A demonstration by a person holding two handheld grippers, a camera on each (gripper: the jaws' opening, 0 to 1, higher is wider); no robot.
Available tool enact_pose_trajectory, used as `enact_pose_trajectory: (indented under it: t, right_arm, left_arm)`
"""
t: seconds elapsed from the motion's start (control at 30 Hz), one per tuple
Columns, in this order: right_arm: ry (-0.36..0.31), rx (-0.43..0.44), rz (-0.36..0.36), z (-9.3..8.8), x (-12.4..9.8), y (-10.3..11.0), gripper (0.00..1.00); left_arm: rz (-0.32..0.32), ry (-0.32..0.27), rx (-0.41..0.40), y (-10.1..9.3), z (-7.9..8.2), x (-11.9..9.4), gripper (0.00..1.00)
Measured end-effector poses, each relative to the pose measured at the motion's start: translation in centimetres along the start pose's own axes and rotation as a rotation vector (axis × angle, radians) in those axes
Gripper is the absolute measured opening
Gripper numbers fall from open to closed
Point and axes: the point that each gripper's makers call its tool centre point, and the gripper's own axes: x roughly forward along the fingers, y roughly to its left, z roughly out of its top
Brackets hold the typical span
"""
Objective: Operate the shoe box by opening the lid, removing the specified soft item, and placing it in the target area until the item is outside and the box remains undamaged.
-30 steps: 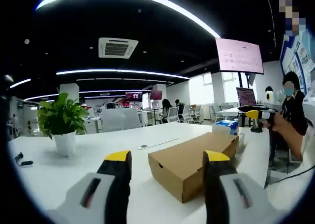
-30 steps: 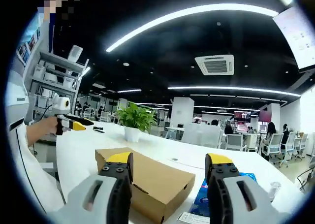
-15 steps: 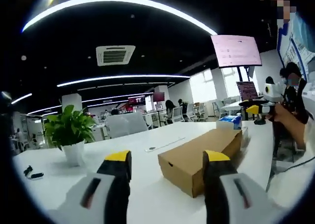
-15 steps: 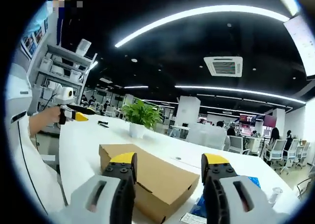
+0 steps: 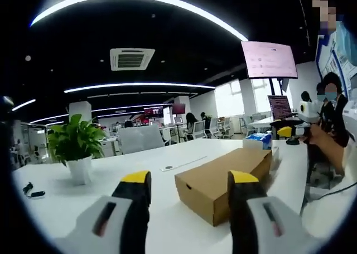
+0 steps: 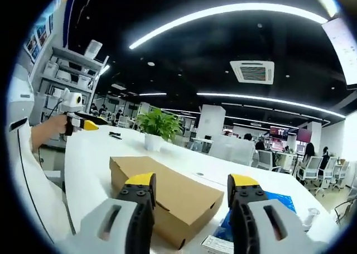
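While its lid is shut flat, the box [image 5: 223,177] [image 6: 167,192] of plain brown cardboard lies on the white table [image 5: 61,204] [image 6: 89,153], near the edge by the person. What it holds cannot be seen. A blue pack [image 5: 258,140] [image 6: 277,202] lies just beside its far end. A plant [image 5: 75,148] [image 6: 158,128] in a white pot stands well apart from it. The left gripper [image 5: 187,178] [image 6: 91,126] and the right gripper [image 6: 191,181] [image 5: 285,132] both hang in the air with jaws apart, holding nothing.
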Motion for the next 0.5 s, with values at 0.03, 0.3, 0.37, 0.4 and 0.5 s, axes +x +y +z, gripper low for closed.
enact_pose_trajectory:
  t: [0.03,0.3,0.37,0.4,0.5]
  right_arm:
    - [0.002,-0.003,0.000,-0.02,0.04,0.07,0.52]
    - [0.020,-0.029,0.000,-0.42,0.38,0.37,0.51]
    - [0.027,-0.035,0.002,-0.63,0.49,0.49,0.51]
    - [0.030,-0.034,0.003,-0.70,0.54,0.55,0.51]
    - [0.037,-0.044,0.004,-0.88,0.61,0.68,0.51]
  left_arm:
    - [-0.004,-0.005,0.007,-0.04,-0.06,-0.01,0.57]
    - [0.008,-0.001,-0.002,0.37,-0.32,-0.19,0.59]
    - [0.008,0.003,0.000,0.43,-0.44,-0.30,0.56]
    - [0.008,0.003,0.005,0.43,-0.48,-0.33,0.55]
    - [0.011,0.006,0.011,0.48,-0.59,-0.26,0.55]
